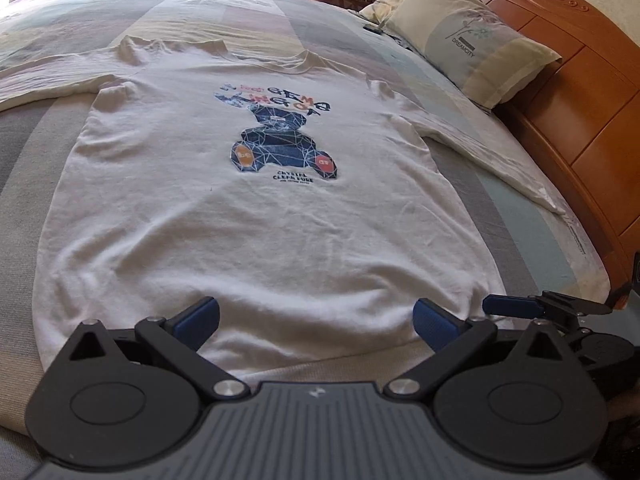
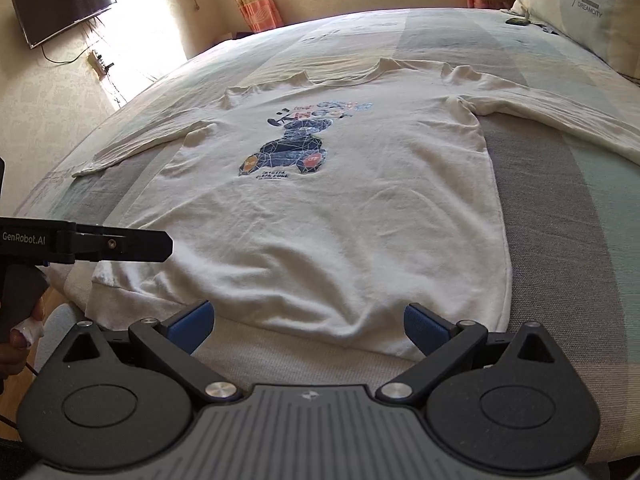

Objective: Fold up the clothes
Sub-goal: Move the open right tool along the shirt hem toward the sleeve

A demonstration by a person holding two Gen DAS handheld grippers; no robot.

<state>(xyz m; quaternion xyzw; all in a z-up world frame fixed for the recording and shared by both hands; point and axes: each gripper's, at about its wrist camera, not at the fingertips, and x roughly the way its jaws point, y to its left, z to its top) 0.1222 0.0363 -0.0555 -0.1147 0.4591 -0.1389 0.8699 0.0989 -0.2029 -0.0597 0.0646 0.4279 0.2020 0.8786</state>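
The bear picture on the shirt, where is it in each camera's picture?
Left wrist view: the bear picture sits just above the middle, on the white shirt.
Right wrist view: the bear picture sits above the middle, slightly left.
Shared landmark: the pillow, upper right in both.

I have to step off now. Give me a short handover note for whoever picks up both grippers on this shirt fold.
Left gripper: open, empty, at the hem of the white shirt.
Right gripper: open, empty, also at the hem, towards the shirt's other corner.
Shirt: lies flat, print up, on the bed, collar away from you, both long sleeves spread out sideways. Pillow sits by the headboard, clear of the shirt.
Done: shirt is laid out; no fold visible.
Left: every fold, sleeves and body.
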